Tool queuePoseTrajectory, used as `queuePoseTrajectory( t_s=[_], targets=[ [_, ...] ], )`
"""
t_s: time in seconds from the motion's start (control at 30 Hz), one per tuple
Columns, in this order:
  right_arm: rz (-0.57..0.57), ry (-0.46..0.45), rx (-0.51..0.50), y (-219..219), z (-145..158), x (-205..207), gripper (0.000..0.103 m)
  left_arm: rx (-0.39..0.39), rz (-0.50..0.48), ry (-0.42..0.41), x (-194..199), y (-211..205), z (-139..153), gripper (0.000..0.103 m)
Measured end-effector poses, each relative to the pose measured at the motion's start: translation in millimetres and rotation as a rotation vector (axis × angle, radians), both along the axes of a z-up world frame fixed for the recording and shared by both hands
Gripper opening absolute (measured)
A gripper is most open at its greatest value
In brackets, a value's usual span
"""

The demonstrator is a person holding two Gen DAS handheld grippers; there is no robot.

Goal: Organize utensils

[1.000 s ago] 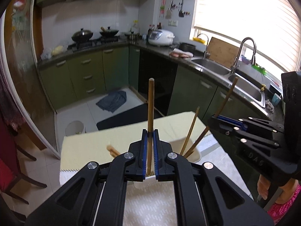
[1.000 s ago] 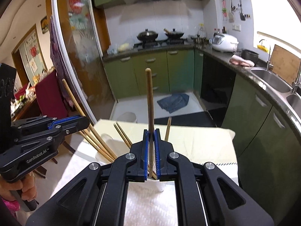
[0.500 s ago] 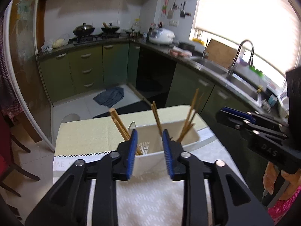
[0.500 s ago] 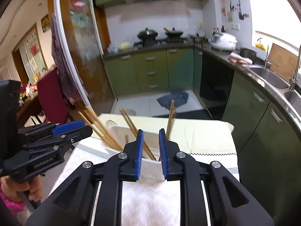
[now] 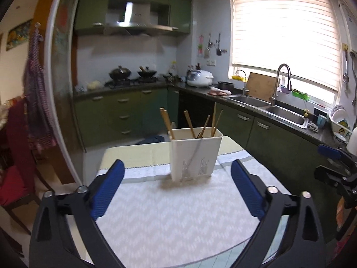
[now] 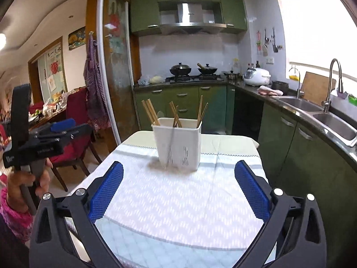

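Note:
A white utensil holder (image 5: 195,155) stands upright on the table (image 5: 169,218), with several wooden chopsticks (image 5: 166,120) sticking up from it. It also shows in the right wrist view (image 6: 178,144), with its chopsticks (image 6: 150,111). My left gripper (image 5: 176,188) is wide open and empty, held back from the holder. My right gripper (image 6: 178,188) is wide open and empty too. Each gripper shows at the edge of the other's view: the right one (image 5: 334,163) and the left one (image 6: 51,134).
The table has a white patterned cloth (image 6: 185,203) and a yellow strip at the far end. Green kitchen cabinets (image 5: 125,114), a stove with woks and a sink (image 5: 285,111) lie beyond. Red chairs (image 6: 75,125) stand to the left.
Both grippers let go of a chopstick into the holder, opened wide and drew back from it. The holder now stands further off in both views.

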State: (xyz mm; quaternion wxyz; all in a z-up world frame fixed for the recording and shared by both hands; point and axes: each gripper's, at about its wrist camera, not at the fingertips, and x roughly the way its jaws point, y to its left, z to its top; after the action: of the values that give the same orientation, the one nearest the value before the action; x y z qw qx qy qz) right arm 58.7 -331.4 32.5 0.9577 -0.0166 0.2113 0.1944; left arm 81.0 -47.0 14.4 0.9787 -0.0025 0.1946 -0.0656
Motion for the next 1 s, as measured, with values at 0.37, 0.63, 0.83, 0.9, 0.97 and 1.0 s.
queuePoseTrajectory(
  t_s=[0.37,0.63,0.83,0.9,0.97,1.0],
  targets=[
    [-0.032,-0.021,0.017,-6.5,-11.0,-58.7,0.098,-0.018,0.044,-0.026,-66.9,13.8,2.6,0.096],
    [-0.078,-0.02,0.004,-8.6,-17.0,-54.9,0.098,-0.069,0.058,0.042,-53.3,20.9,-16.4,0.096],
    [-0.097,-0.027,-0.029,-7.3,-18.9,-50.7,0.098,-0.068,0.07,0.053,-52.6,24.0,-20.3,0.096],
    [-0.095,-0.024,-0.03,-6.5,-19.7,-48.6,0.098,-0.069,0.067,0.054,-52.6,23.0,-20.4,0.096],
    [-0.097,-0.022,-0.035,-5.7,-19.7,-47.0,0.098,-0.067,0.067,0.055,-52.9,22.3,-20.5,0.096],
    [-0.096,-0.021,-0.035,-4.9,-19.0,-46.4,0.098,-0.066,0.065,0.056,-53.0,22.1,-20.9,0.096]
  ],
)
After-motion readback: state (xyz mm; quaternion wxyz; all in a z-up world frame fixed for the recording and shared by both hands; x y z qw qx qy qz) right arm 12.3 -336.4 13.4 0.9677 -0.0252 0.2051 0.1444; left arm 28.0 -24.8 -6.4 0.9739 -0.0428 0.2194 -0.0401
